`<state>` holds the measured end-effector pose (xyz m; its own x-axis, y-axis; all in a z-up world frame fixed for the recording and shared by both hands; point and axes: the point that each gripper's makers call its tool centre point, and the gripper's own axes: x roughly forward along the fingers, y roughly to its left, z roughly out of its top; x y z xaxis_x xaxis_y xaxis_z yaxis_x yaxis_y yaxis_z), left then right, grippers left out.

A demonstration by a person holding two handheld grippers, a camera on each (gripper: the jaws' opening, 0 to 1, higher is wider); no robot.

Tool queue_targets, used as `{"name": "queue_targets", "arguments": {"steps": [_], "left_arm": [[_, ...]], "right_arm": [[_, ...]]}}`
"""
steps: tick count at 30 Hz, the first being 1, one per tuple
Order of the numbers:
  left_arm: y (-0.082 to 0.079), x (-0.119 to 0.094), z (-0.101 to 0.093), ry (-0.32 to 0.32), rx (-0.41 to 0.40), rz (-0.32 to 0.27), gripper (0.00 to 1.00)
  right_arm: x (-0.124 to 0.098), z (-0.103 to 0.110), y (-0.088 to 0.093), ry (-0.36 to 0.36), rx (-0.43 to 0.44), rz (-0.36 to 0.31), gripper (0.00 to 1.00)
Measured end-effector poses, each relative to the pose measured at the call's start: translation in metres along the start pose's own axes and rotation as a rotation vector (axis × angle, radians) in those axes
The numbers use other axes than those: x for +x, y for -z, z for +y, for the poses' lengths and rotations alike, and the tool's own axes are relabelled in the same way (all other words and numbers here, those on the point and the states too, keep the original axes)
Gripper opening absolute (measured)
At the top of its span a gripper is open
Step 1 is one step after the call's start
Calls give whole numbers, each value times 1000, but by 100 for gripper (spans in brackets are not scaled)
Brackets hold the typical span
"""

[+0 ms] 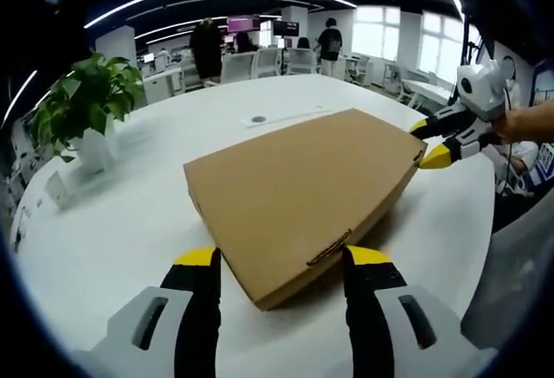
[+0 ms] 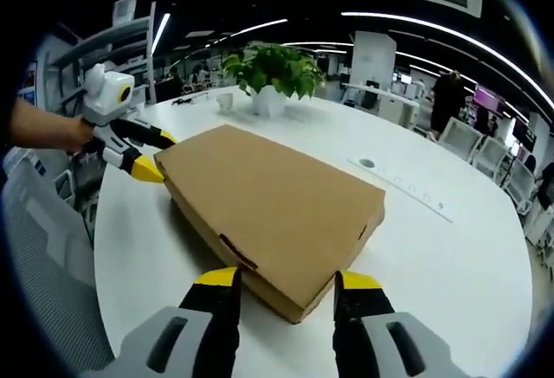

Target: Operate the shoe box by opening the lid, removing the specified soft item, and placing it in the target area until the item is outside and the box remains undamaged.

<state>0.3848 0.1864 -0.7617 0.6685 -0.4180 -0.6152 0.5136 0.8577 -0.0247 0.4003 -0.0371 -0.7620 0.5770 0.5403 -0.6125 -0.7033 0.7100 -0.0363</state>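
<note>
— Where was the shoe box [image 1: 299, 196]?

— It lay flat on the white table [image 1: 130, 222], lid closed, roughly mid-table, with one corner reaching toward the table's near edge. A slim white strip [image 1: 286, 118] lay on the table beyond it, and a potted plant [image 1: 86, 105] stood near the table's far edge.

— And the left gripper [image 1: 281, 261]?

— In the left gripper view its yellow-tipped jaws stood wide, one on each side of the box's near corner. I could not tell whether they touched the cardboard. In the right gripper view the same gripper [image 2: 147, 155] sat at the box's far corner, jaws parted around the edge, a hand behind it.

— The right gripper [image 2: 286, 281]?

— Also spread wide, straddling the opposite corner of the box [image 2: 273, 205]. In the left gripper view it [image 1: 428, 143] met the box at that corner, jaws apart above and below the edge.

— Anything else?

— People stood among desks in the office behind.
</note>
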Motion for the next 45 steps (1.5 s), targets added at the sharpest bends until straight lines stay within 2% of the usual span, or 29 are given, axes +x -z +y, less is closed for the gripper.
{"name": "queue_targets", "arguments": {"steps": [11, 45], "left_arm": [[4, -8, 3, 21, 17, 13, 57], [26, -36, 29, 87, 67, 62, 57]], "right_arm": [[-2, 12, 1, -2, 7, -5, 37], [-4, 66, -1, -32, 13, -33, 33]]}}
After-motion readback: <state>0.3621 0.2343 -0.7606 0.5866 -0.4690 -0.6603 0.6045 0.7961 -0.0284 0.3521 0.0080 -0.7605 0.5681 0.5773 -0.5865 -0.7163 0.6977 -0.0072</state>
